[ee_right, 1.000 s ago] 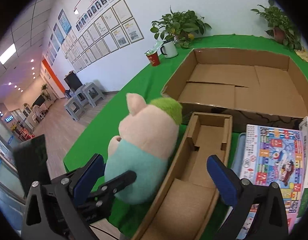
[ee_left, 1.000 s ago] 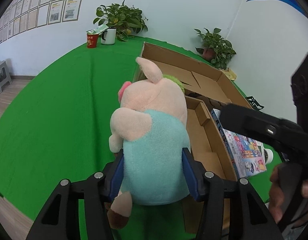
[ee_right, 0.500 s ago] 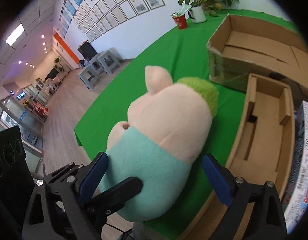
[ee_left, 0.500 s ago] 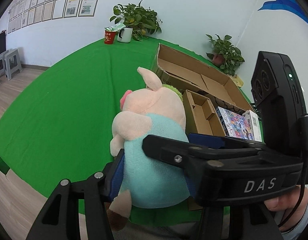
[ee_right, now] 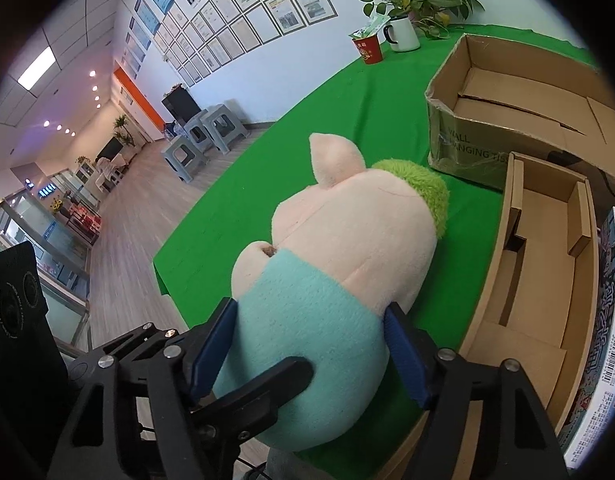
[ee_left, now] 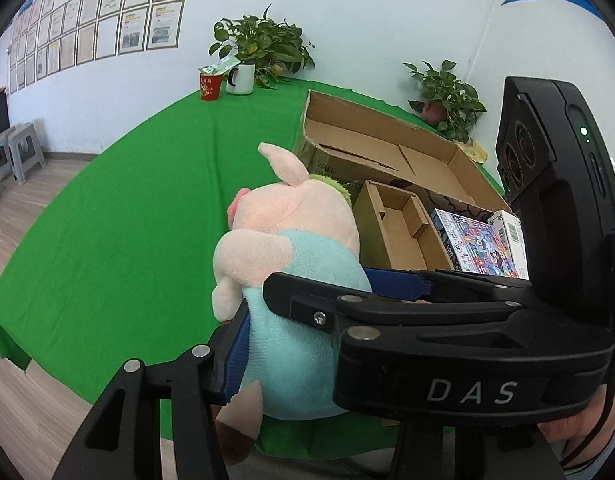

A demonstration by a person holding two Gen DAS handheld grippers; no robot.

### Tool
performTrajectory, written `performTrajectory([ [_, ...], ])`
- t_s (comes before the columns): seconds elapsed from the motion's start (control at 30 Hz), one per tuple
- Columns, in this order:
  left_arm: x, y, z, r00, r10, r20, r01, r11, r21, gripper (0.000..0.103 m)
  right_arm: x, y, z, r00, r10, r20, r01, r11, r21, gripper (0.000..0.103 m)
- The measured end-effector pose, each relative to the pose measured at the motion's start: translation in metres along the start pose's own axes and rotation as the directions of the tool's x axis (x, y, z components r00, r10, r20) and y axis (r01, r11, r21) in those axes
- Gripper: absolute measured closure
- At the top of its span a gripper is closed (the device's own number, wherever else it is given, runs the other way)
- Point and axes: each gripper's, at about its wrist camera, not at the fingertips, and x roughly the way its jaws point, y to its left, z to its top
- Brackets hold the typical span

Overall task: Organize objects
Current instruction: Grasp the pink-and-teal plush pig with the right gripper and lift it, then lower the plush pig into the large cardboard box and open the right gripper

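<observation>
A plush pig (ee_left: pixel 291 280) with a pink head, green tuft and teal body is held above the near edge of the green table. My left gripper (ee_left: pixel 307 336) is shut on its teal body; only the left blue pad (ee_left: pixel 235 352) shows, as the right gripper's body covers the other. In the right wrist view my right gripper (ee_right: pixel 307 352) has closed its blue pads (ee_right: pixel 407 356) on the pig's teal body (ee_right: pixel 307 320) as well. A small open cardboard tray (ee_right: pixel 539 272) lies just right of the pig.
A large open cardboard box (ee_left: pixel 387 152) stands behind the tray. A colourful game box (ee_left: pixel 479 240) and a white carton (ee_left: pixel 511 228) lie right of the tray. A red cup (ee_left: pixel 210 86), a white mug (ee_left: pixel 241 78) and potted plants (ee_left: pixel 443 96) stand at the far edge.
My right gripper swung left from over the tray to the pig and closed on its teal body. The left gripper kept its hold on the pig.
</observation>
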Motion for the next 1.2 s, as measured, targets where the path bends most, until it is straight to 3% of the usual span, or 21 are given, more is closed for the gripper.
performTrajectory([
  [0.17, -0.009, -0.026, 0.018, 0.997, 0.003, 0.073, -0.007, 0.998, 0.063, 0.056, -0.020, 0.002, 0.009, 0.997, -0.003, 0.082, 0.005, 1.000, -0.017, 0.039],
  [0.3, -0.008, -0.048, 0.050, 0.990, -0.026, 0.137, 0.009, 0.992, 0.126, 0.056, -0.046, -0.002, 0.023, 0.985, -0.024, 0.173, 0.028, 0.999, -0.024, 0.040],
  [0.63, 0.011, -0.113, 0.154, 0.957, -0.124, 0.261, 0.067, 0.974, 0.216, 0.056, -0.100, -0.021, 0.084, 0.930, -0.113, 0.350, 0.138, 0.989, -0.048, 0.042],
  [0.83, 0.041, -0.122, 0.217, 0.954, -0.141, 0.265, 0.088, 0.976, 0.200, 0.056, -0.104, -0.039, 0.124, 0.925, -0.137, 0.353, 0.166, 0.985, -0.052, 0.042],
  [1.0, 0.080, -0.124, 0.268, 0.967, -0.127, 0.222, 0.093, 0.983, 0.156, 0.056, -0.091, -0.057, 0.155, 0.943, -0.131, 0.305, 0.156, 0.986, -0.061, 0.042],
  [1.2, 0.141, -0.122, 0.300, 0.985, -0.104, 0.134, 0.089, 0.989, 0.116, 0.056, -0.066, -0.089, 0.181, 0.966, -0.124, 0.225, 0.137, 0.989, -0.046, 0.042],
])
